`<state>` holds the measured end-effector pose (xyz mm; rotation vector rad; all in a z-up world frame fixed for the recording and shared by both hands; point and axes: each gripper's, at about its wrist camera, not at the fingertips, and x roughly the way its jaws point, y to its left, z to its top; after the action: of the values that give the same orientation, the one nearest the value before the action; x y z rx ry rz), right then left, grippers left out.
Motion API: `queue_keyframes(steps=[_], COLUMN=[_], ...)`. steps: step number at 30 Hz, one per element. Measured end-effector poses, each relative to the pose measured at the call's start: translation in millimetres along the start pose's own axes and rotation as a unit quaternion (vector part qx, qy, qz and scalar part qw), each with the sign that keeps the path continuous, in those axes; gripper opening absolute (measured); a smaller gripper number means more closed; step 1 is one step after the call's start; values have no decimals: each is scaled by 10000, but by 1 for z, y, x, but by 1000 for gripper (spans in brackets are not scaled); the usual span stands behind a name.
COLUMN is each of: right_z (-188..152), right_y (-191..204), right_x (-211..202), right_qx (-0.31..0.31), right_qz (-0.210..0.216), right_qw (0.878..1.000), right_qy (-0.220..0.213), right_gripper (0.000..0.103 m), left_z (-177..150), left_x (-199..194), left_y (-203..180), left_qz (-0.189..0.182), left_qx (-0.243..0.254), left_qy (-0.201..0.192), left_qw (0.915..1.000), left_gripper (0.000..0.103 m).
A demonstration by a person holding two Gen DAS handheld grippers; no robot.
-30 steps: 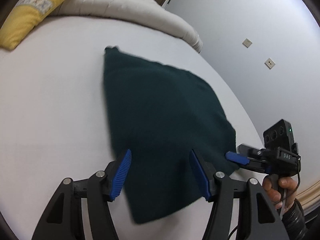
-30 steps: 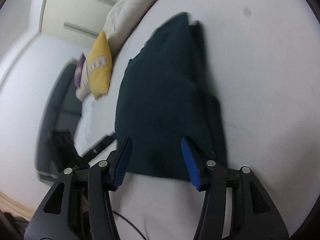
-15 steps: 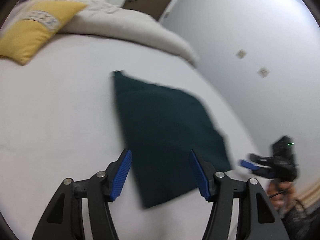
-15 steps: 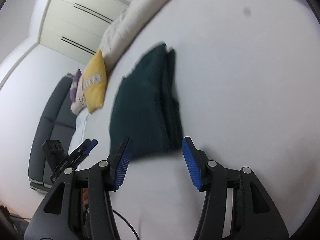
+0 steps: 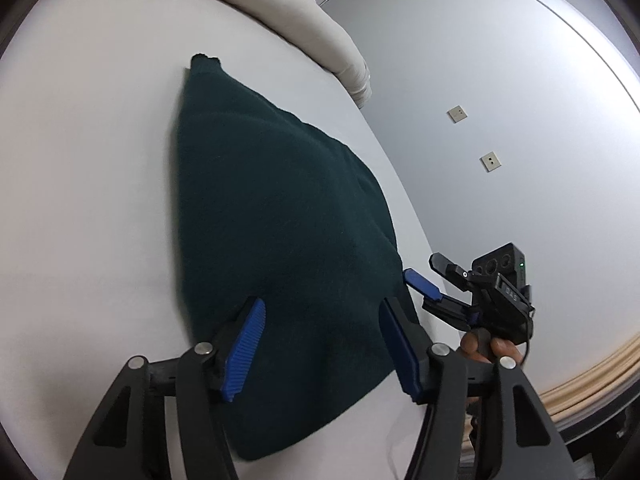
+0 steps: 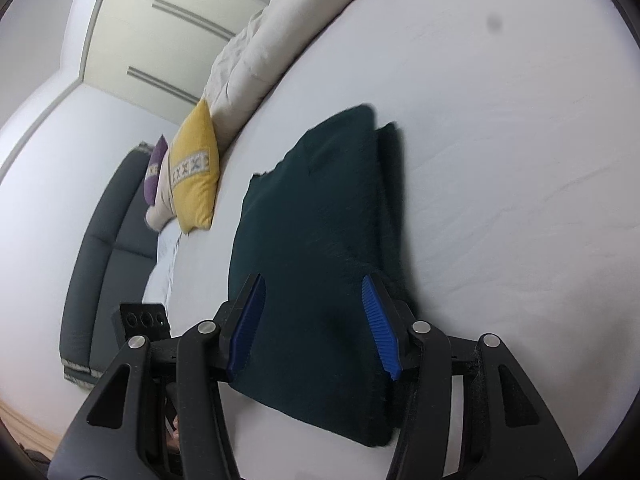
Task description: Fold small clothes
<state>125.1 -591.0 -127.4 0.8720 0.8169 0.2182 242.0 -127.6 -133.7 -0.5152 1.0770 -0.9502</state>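
A dark green folded garment (image 5: pixel 280 240) lies flat on the white bed sheet (image 5: pixel 80 200), its layered edges showing in the right wrist view. The left gripper (image 5: pixel 320 344) hangs over its near edge with jaws apart, nothing clamped. The right gripper (image 6: pixel 316 320) hangs over the garment's near end, jaws also apart and empty. A yellow cushion (image 6: pixel 196 172) leans by a beige duvet (image 6: pixel 256 64).

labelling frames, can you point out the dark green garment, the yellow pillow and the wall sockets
dark green garment (image 5: pixel 280 216), left wrist view, middle of the top layer
yellow pillow (image 6: pixel 196 148), right wrist view, upper face
wall sockets (image 5: pixel 490 161), left wrist view, lower plate
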Motion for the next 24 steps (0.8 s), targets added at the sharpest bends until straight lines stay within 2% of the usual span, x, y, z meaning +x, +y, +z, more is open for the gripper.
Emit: queue_keyframes(steps=[2,3,5,7,11,15,17,19,20,21,24], right_z=[2,4,7,10,18,26,32,38,41,44,47], right_y=[-8,-17,-25,-25,-12,-3,-4,-3,-1,0,9], right_x=[-12,-20,-29,-32,-19,21,41,57,62,68,82], right_qx=[72,206,344,330,168,85,100,7,-10,-23,-127], right_qz=[-256,-365,-485,-522,-509,-684,-841,-956,-975,-992,-1146], right_qw=[9995,9987,9975,9970,9979,9976,9961,9946,9943,9938,9914], right_qy=[-182,-291,-392,-459,-360,67,263,394,438,495,621], right_gripper=[51,51,53,65,72,72,70,59,55,46,39], left_z=[3,11,16,24,36,44,52,58,60,62,63], left_x=[-10,-15,-31,-35,-19,11,18,25,29,31,40], left_y=[3,3,8,14,21,31,31,29,26,25,21], left_qz=[-27,86,315,426,583,763,831,917,991,1091,1288], left_qx=[-66,-73,-61,-187,-414,-718,-760,-753,-674,-609,-583], left_qy=[-112,-220,-486,-572,-414,-134,-155,-83,-34,27,85], left_qw=[9999,9997,9983,9973,9966,9944,9935,9929,9928,9922,9899], left_gripper=[63,73,83,85,88,88,87,86,78,67,58])
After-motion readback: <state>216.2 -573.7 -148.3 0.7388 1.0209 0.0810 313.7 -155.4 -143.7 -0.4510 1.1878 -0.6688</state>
